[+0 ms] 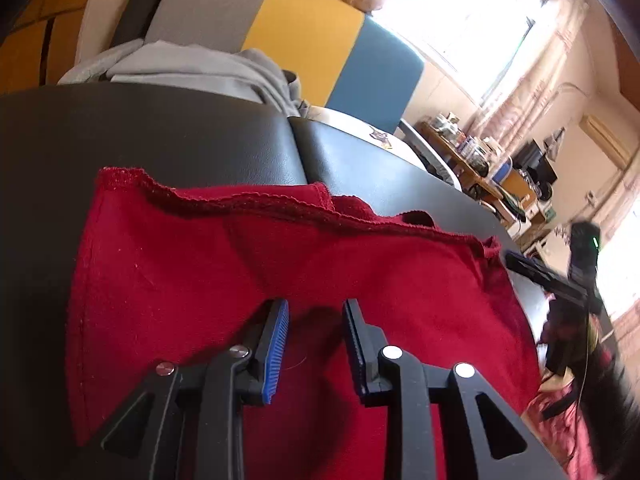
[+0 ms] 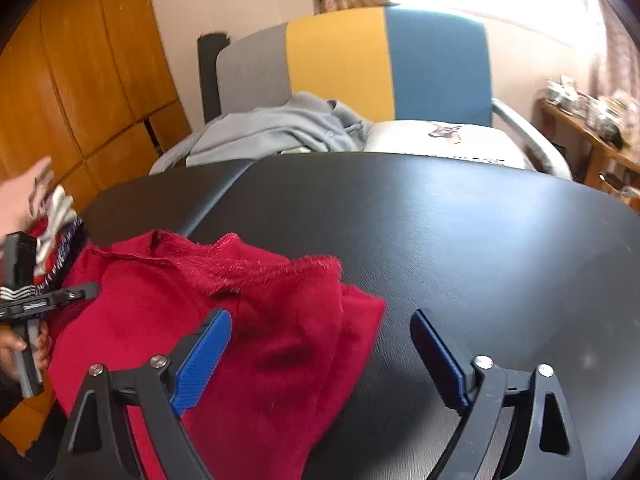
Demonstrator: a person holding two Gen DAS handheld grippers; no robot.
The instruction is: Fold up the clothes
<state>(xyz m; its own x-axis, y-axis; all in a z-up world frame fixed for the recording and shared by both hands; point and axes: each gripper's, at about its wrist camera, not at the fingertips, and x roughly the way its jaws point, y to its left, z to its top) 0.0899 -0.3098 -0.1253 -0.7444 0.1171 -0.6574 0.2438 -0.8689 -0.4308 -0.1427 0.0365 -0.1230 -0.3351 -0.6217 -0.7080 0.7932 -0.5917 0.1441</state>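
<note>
Up close from the left wrist, the left gripper (image 1: 316,344) hovers with jaws narrowly parted over the red garment (image 1: 200,264) spread on the black table (image 1: 180,140), while from the right wrist the right gripper (image 2: 320,356) gapes wide beside that cloth's rumpled edge.

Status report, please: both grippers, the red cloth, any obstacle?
Left gripper open over red cloth. Right gripper open wide at cloth's edge. Cloth rumpled on black table. Nothing in the way.
</note>
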